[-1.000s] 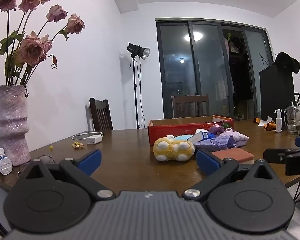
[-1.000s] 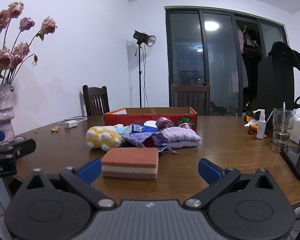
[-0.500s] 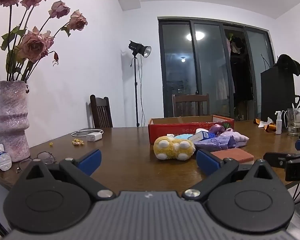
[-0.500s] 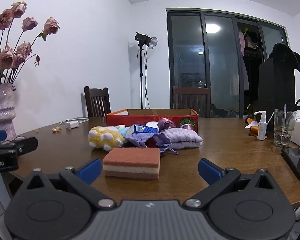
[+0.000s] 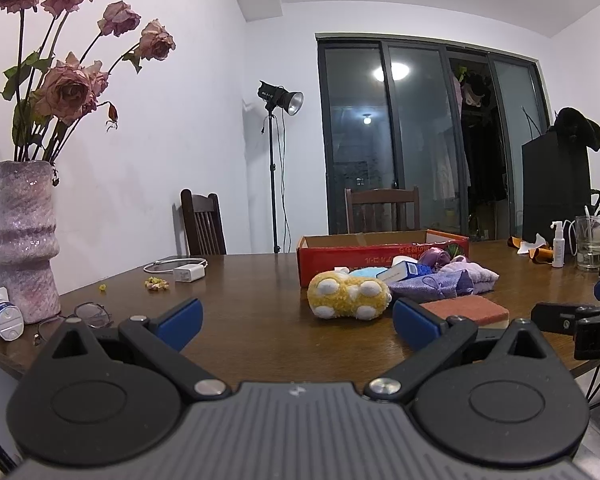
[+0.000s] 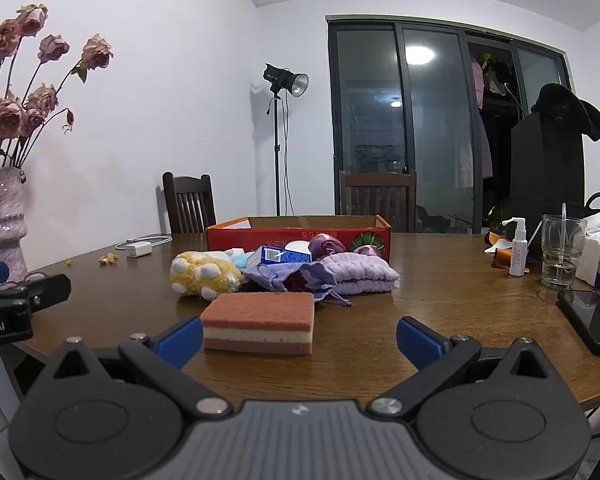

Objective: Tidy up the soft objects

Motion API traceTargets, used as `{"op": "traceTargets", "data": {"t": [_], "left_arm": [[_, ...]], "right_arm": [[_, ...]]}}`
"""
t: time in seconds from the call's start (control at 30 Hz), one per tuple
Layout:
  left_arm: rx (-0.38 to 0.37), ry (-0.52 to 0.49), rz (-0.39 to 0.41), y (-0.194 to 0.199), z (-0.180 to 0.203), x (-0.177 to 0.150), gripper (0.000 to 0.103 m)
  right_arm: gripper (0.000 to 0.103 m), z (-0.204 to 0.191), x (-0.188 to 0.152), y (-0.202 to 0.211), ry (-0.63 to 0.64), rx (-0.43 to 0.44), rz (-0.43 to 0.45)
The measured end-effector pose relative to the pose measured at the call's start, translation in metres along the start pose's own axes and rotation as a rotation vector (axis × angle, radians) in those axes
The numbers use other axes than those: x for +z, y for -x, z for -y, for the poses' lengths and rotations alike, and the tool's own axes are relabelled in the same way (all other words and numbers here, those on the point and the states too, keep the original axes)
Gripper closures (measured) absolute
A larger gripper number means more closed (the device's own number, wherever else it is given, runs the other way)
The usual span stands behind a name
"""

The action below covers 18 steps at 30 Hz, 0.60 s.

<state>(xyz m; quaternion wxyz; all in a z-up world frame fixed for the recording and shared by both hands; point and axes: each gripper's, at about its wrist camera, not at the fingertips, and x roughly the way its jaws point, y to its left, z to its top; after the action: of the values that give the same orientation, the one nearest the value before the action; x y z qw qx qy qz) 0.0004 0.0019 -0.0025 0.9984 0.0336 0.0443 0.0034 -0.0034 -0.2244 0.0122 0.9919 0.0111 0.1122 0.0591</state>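
On the table [image 6: 440,320], a layered pink-and-cream sponge [image 6: 259,322] lies flat; both grippers' jaws gape wide, empty.

Over on the left a mottled pink vase [image 5: 20,236] of dried roses [image 5: 66,92] stands at the table [image 5: 260,320] edge, with eyeglasses [image 5: 90,314] lying just beside it and a white charger [image 5: 188,273] with its coiled cable farther back. On the right sit a drinking glass [image 6: 562,250] and a white spray bottle [image 6: 517,250], with a dark phone [image 6: 592,320] lying flat nearer the edge. Behind it all, a studio light [image 6: 286,80] on its stand rises between two wooden chairs [image 6: 188,202].
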Motion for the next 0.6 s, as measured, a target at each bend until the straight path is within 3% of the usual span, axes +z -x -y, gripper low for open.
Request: {"op": "traceTargets", "data": {"t": [0.6], "left_arm": [[-0.001, 0.000, 0.012, 0.0025, -0.0003, 0.0022, 0.000]], "right_arm": [[0.000, 0.0007, -0.0015, 0.0006, -0.005, -0.002, 0.008]]}}
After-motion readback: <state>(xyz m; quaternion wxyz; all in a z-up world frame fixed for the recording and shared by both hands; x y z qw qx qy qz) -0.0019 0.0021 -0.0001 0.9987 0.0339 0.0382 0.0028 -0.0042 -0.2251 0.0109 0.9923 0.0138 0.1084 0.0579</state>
